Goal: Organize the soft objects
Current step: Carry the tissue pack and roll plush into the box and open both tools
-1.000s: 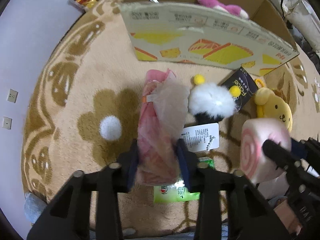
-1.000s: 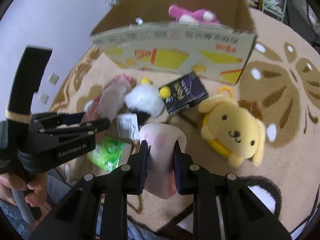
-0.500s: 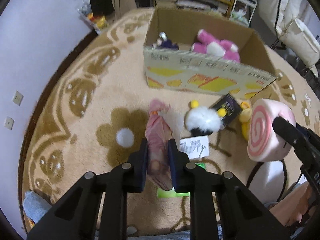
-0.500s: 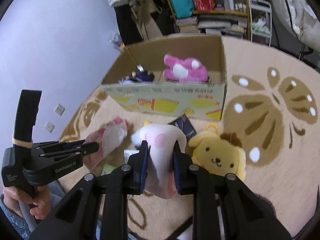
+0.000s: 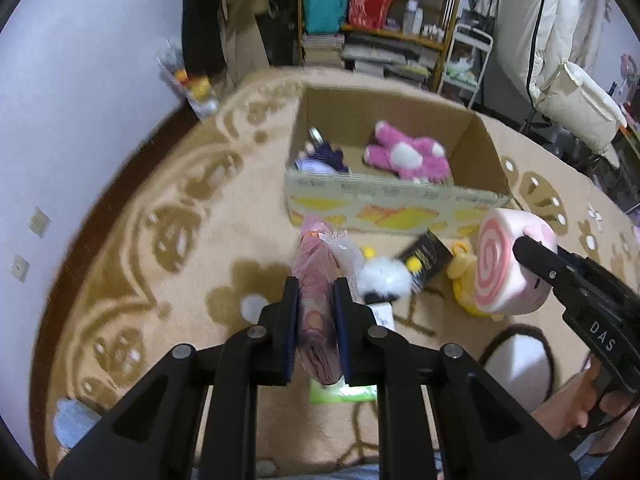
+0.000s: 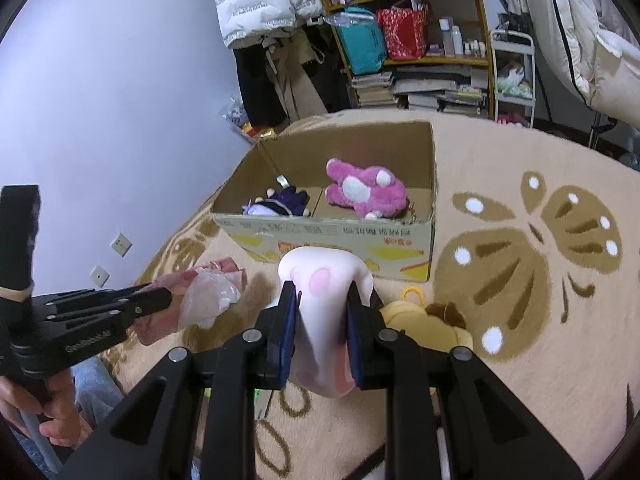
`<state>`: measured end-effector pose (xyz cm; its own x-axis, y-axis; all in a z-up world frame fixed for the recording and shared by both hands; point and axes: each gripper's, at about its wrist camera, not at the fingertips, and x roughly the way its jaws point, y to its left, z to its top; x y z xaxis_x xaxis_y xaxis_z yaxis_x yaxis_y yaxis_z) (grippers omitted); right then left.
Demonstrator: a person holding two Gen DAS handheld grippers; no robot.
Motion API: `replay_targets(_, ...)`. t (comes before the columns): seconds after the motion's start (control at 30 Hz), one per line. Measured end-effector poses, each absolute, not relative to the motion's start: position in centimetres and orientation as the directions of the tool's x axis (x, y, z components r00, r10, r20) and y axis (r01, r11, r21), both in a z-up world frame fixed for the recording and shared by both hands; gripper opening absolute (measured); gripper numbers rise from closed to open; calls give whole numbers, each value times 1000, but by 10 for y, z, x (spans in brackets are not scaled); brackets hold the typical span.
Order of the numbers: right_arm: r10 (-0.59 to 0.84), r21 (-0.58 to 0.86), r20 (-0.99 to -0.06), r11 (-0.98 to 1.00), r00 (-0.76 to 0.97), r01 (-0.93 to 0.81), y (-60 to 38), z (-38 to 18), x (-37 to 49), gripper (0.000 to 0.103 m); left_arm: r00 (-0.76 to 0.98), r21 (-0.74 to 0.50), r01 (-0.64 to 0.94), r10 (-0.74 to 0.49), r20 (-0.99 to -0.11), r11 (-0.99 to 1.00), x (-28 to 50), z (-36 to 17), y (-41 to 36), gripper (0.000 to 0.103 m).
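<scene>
My left gripper (image 5: 316, 300) is shut on a pink soft toy in a clear plastic bag (image 5: 316, 276), lifted above the rug; the bagged pink toy (image 6: 200, 296) hangs at the left of the right wrist view. A pink swirl roll plush (image 6: 324, 304) is pinched in my shut right gripper (image 6: 322, 316), and the same roll plush (image 5: 508, 264) shows at the right of the left wrist view. Ahead stands an open cardboard box (image 5: 472, 152) with a magenta plush (image 5: 404, 156) and a dark purple doll (image 5: 324, 158) inside. A yellow dog plush (image 6: 432, 328) lies on the rug.
On the beige patterned rug (image 5: 180, 208) lie a white fluffy toy with yellow balls (image 5: 384, 276), a black packet (image 5: 426, 258) and a green packet (image 5: 340, 394). Shelves (image 6: 420, 44) and hanging coats stand behind the box. A wall runs along the left.
Both grippers rose from the rug with their toys and tilted up, so the box interior and shelves came into view. The left jaws closed tighter on the bagged pink toy.
</scene>
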<state>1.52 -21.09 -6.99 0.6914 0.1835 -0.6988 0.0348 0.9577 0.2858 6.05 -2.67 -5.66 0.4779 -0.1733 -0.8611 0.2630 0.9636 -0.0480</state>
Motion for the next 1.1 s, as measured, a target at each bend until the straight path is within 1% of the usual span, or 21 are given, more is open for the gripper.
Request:
replay_targets(0.13,161,263,-676,964,719,30,-213,-61,16,23,573,16,253,-137,-808,967,54,-37,-27,15)
replay_targets(0.4,135,253,-615,967,777,32,-222,-39,29,23,681,34,237,-141,-719,971,56,-6,-27,15)
replay_targets(0.6,128,251,-593,967,795,32,-229,-32,46,23,736,55,240,-144,-662,969,73,10,-36,15)
replay_targets(0.7,125,245,-586,969,800,28,-232,-31,54,23,751,51,234,-147,-644,971,86,14,-40,14)
replay_targets(0.8,125,242,-588,970,799,26,-235,-33,63,23,763,77,235,-135,-633,969,101,15,-47,13)
replay_targets(0.97,126,226,-592,974,796,14,-240,-37,81,23,747,92,254,-135,-651,963,122,4,-58,13)
replay_targets(1.1,125,229,-586,973,801,16,-246,-38,99,23,751,108,261,-131,-647,959,130,1,-67,13)
